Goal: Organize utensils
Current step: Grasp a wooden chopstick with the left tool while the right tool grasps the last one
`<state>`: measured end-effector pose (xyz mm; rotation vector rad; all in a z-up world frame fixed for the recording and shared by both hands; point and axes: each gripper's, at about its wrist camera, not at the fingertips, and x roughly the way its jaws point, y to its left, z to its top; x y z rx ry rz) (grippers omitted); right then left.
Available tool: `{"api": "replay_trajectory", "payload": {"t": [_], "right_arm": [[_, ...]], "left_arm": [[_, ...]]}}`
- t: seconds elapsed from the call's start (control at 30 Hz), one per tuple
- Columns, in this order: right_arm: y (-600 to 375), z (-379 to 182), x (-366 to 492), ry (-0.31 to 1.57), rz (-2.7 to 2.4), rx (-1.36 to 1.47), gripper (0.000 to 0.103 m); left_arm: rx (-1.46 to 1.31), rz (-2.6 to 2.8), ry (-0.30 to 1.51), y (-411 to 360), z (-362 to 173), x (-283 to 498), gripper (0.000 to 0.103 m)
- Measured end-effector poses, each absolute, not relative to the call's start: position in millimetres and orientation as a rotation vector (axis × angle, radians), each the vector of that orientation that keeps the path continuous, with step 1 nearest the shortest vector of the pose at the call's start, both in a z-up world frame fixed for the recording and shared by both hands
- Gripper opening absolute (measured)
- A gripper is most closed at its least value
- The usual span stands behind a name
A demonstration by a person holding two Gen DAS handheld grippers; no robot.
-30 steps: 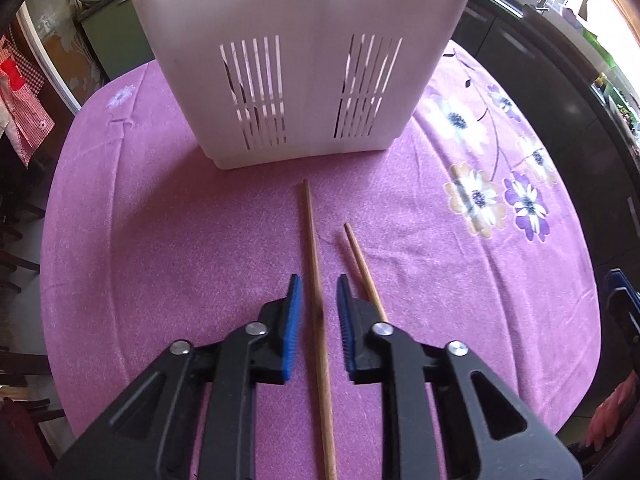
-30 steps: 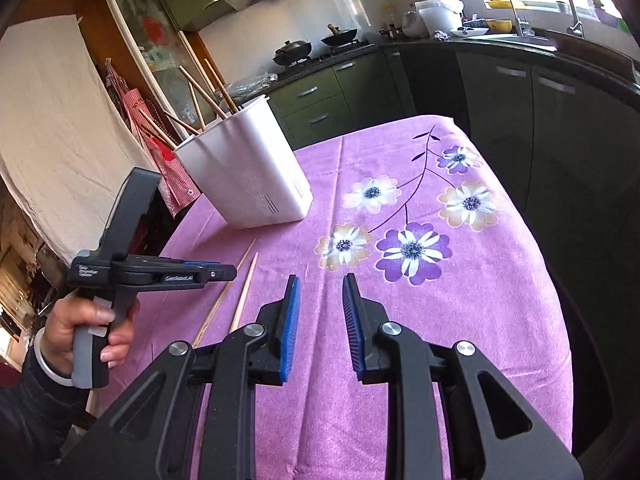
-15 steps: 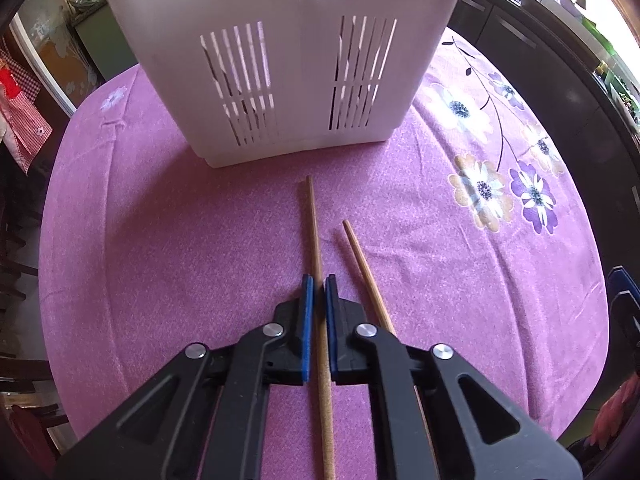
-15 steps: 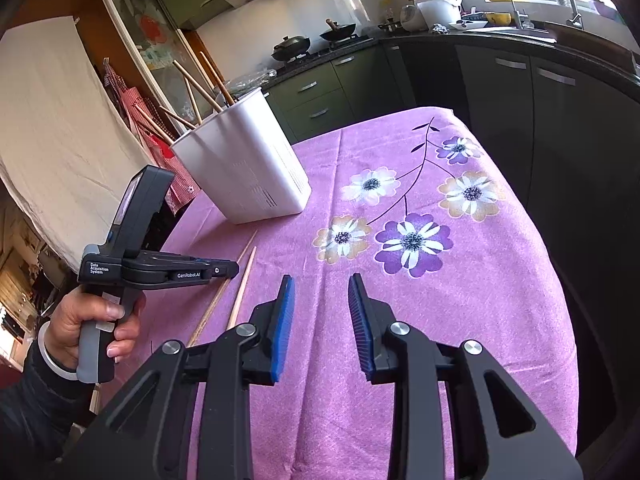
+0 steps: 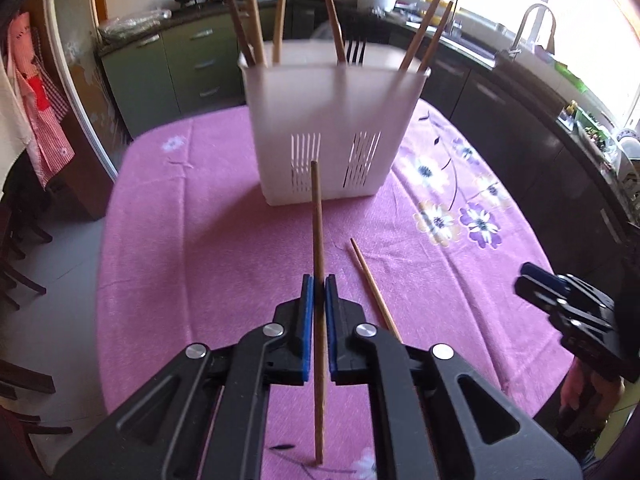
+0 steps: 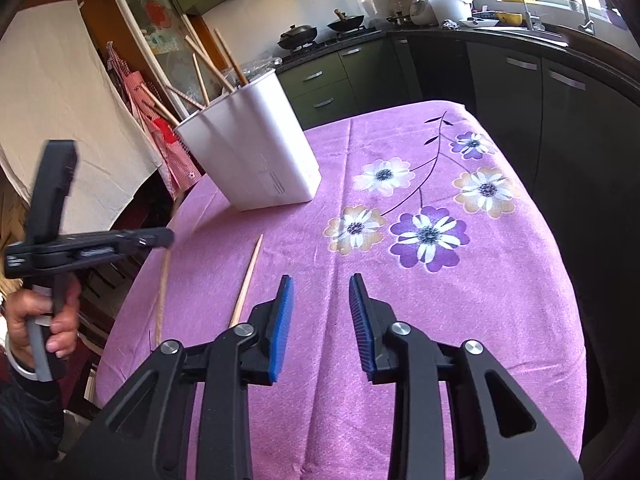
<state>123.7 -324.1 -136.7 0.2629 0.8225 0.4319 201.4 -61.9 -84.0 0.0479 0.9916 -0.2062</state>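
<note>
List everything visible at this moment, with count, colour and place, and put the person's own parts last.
Utensil holder: one, white, slotted, far side of the table.
Chopsticks in holder: about six, brown wood, standing out of the top.
Fork: one, dark tines, in the holder.
Held chopstick: one, light wood, clamped in the left tool.
Loose chopstick: one, light wood, lying on the cloth to the right of the held one.
Tablecloth: one, purple with flowers, covering the table.
Woks: two, black, on the stove behind.
Left tool: black with blue pads, shut on the held chopstick.
Right tool: black with blue pads, open, empty.
Hand: one, gripping the left tool's handle.
</note>
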Motion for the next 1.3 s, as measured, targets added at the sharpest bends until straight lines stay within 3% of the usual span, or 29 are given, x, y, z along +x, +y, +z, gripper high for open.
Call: {"api": "replay_trajectory", "payload": {"t": [0.37, 0.93, 1.13, 1.23, 1.3], "right_arm": [[-260.0, -154.9, 143.2, 0.923, 0.492, 0.112, 0.032], [-149.7, -179.5, 200.8, 1.053, 0.483, -0.156, 0.032], [-136.3, -181.8, 210.3, 1.049, 0.446, -0.195, 0.021], [-132.0, -182.4, 213.7, 1.042, 0.451, -0.200, 0.009], [-130.2, -181.6, 216.4, 1.037, 0.451, -0.199, 0.007]], "left_arm": [[0.063, -0.227, 0.848, -43.7, -46.1, 134.3, 0.006], [0.072, -0.231, 0.776, -20.3, -38.7, 93.7, 0.006], [0.075, -0.237, 0.775, -21.3, -39.4, 93.7, 0.006], [0.075, -0.237, 0.775, -21.3, -39.3, 93.7, 0.006], [0.077, -0.235, 0.775, -21.1, -39.4, 93.8, 0.006]]}}
